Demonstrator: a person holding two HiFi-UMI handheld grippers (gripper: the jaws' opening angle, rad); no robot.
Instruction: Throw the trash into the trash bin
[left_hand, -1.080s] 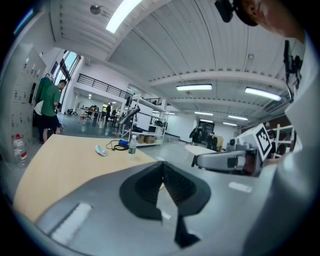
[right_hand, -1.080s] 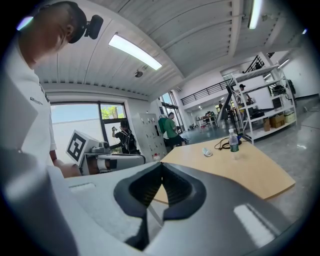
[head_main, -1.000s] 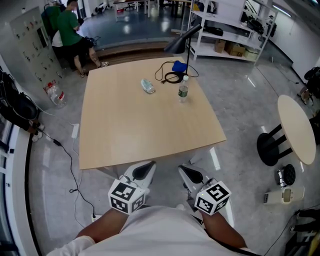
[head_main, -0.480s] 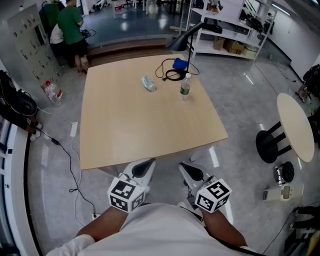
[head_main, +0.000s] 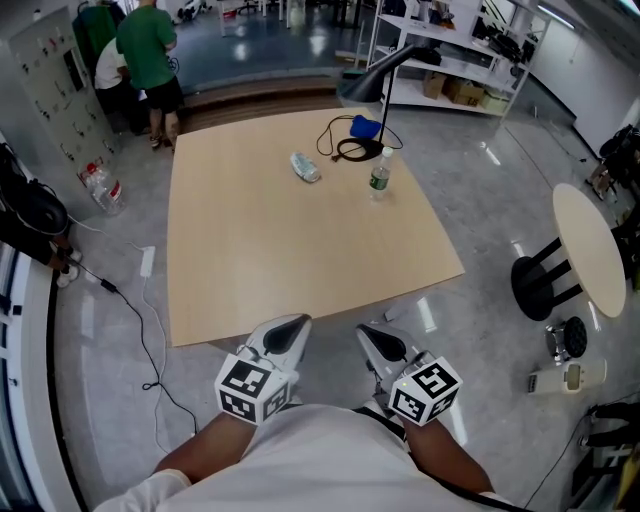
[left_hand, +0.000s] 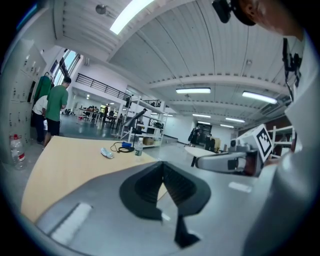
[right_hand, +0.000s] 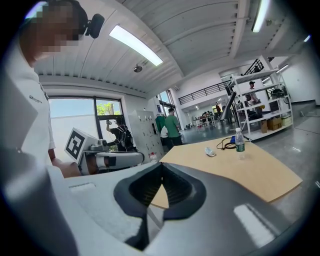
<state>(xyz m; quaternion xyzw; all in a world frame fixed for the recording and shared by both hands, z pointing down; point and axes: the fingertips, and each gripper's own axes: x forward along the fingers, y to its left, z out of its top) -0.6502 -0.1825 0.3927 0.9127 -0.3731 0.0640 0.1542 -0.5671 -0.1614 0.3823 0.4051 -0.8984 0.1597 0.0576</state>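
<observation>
A crushed clear plastic bottle lies on the far part of the light wooden table. An upright bottle with a green label stands to its right. Both also show far ahead, the crushed bottle and the upright bottle. My left gripper and right gripper hang side by side just short of the table's near edge. Each is shut with nothing between its jaws. No trash bin shows in any view.
A black cable with a blue item and a black desk lamp sit at the table's far edge. People stand beyond the far left corner. A round side table stands at the right, cables lie on the floor at the left.
In the head view the table and its bottles have shifted a little rightward and nearer. Both grippers keep their place at the frame's bottom and stay shut.
</observation>
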